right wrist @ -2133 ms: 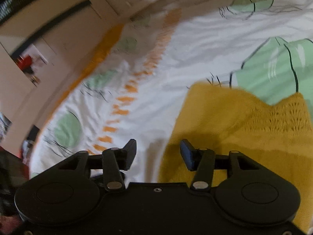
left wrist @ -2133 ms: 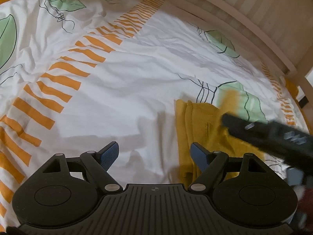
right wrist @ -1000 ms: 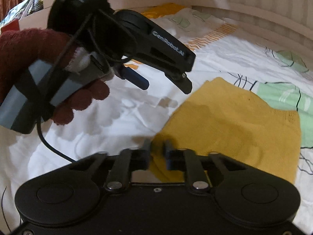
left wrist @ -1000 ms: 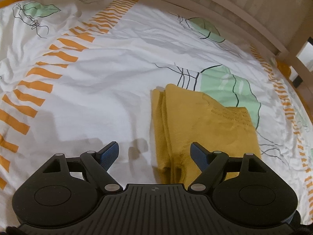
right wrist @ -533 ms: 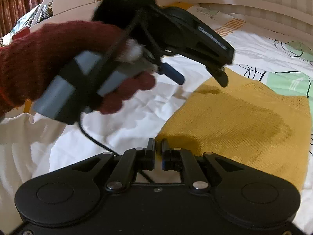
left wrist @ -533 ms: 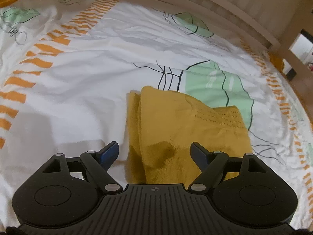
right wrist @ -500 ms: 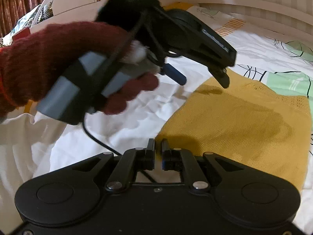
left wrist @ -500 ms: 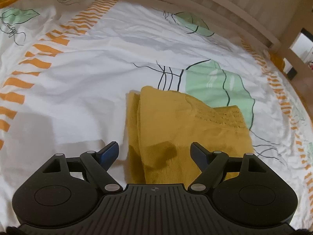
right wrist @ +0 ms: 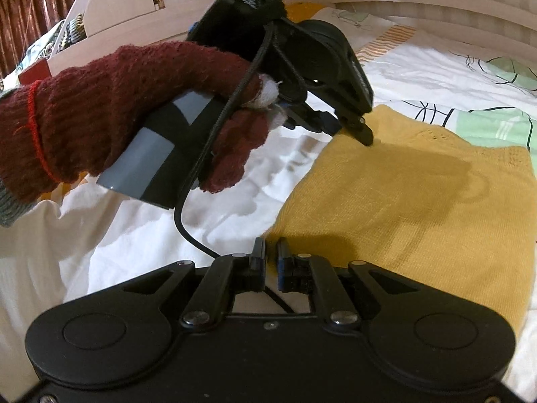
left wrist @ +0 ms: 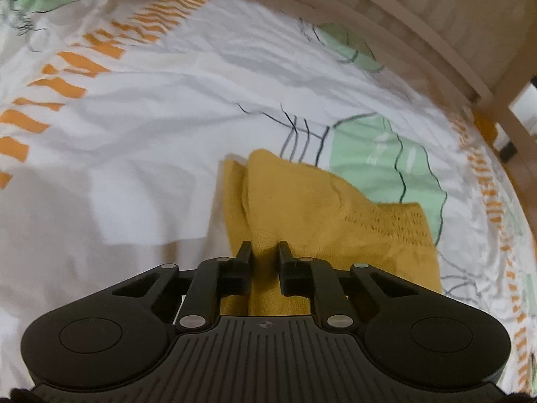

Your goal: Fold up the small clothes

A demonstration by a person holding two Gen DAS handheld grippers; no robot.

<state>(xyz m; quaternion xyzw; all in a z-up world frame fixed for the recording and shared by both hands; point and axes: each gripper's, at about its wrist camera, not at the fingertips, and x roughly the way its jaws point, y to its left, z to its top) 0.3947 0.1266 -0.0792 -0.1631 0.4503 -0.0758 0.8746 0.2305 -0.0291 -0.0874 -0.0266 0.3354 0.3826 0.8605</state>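
A folded yellow knit garment [left wrist: 319, 201] lies on the bed sheet [left wrist: 151, 117]. My left gripper [left wrist: 265, 247] points down onto the garment's left fold. Its jaws are closing, with a raised ridge of yellow cloth pinched between the fingers. In the right wrist view the garment [right wrist: 419, 194] spreads to the right, and a hand in a dark red knit glove [right wrist: 134, 107] holds the left gripper [right wrist: 352, 131] with its tips on the far corner. My right gripper [right wrist: 271, 245] is shut at the garment's near corner and seems to nip the edge.
The white sheet bears orange stripes and green leaf prints. A slatted wooden bed frame [left wrist: 436, 33] runs along the far side. A black cable [right wrist: 188, 231] hangs from the left gripper over the sheet. Shelves with clutter [right wrist: 117, 10] stand at the back left.
The left gripper moved over the garment's left fold, dropped onto it and drew its wide jaws together on the cloth. The right gripper stayed shut at the near corner.
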